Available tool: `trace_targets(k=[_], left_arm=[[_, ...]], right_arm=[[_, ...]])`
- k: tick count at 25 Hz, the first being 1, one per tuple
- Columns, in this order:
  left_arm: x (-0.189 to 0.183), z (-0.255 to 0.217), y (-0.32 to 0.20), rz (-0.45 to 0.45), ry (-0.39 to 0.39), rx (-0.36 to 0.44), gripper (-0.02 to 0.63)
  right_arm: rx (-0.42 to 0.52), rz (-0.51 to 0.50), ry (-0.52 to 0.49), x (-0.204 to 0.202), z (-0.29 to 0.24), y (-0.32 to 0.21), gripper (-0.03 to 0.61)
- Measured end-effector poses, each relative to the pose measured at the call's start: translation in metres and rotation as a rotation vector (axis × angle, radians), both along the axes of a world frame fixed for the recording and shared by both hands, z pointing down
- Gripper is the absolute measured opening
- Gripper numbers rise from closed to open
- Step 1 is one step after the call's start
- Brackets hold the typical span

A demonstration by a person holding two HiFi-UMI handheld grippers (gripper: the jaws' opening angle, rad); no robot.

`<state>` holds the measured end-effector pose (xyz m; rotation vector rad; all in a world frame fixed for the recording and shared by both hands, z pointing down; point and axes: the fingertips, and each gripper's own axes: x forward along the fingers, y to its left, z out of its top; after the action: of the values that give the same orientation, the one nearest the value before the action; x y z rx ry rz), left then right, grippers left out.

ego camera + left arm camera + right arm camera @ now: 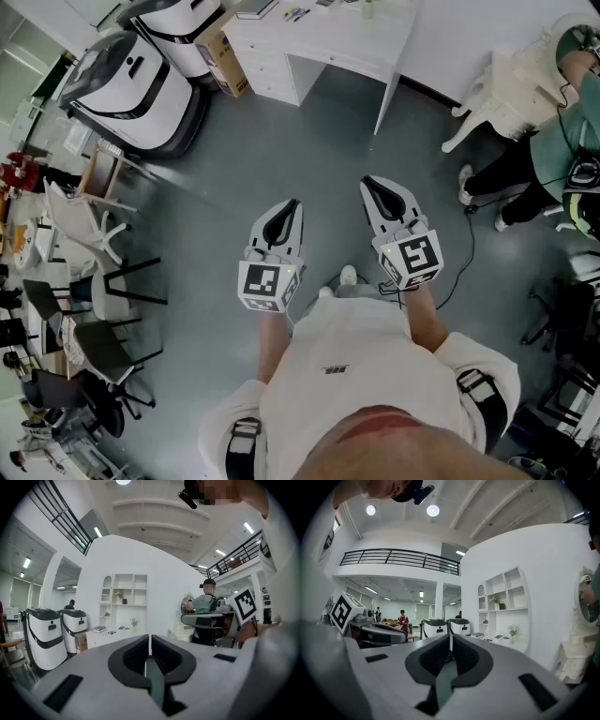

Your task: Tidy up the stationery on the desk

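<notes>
The white desk (323, 42) stands at the far side of the grey floor, with a book (255, 8) and small stationery (295, 13) on its top. I stand well short of it. My left gripper (293, 204) and right gripper (367, 182) are held side by side in front of me, roughly level, pointing toward the desk. Both are shut with nothing between the jaws, as the left gripper view (149, 641) and the right gripper view (450, 641) show. From the left gripper the desk (117, 633) and book (99, 629) look small and far off.
Two white machines (141, 84) and a cardboard box (225, 61) stand left of the desk. Black chairs (103, 319) and cluttered tables line the left edge. A seated person (553, 159) and a white chair (502, 94) are at the right, with a cable on the floor.
</notes>
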<state>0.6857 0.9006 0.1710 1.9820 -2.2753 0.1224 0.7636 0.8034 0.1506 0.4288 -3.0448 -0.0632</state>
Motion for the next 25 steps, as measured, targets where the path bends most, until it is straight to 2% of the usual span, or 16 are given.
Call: trace_targets(k=[12,19,25], left_arm=[[-0.017,-0.011,-0.053,-0.035,-0.014,0.011,0.000],[-0.046,-0.009,-0.083,-0.053,-0.019,0.010,0.000],[-0.085,-0.006,-0.114,-0.051,-0.018,0.014,0.000]], right_arm=[[-0.040,-0.021,0.005,-0.025,0.008,-0.055,0.012],[-0.043,-0.049,0.010,-0.057,0.012,-0.080,0.011],[-0.035,-0.047,0.020,-0.095,0.014,-0.111,0.011]])
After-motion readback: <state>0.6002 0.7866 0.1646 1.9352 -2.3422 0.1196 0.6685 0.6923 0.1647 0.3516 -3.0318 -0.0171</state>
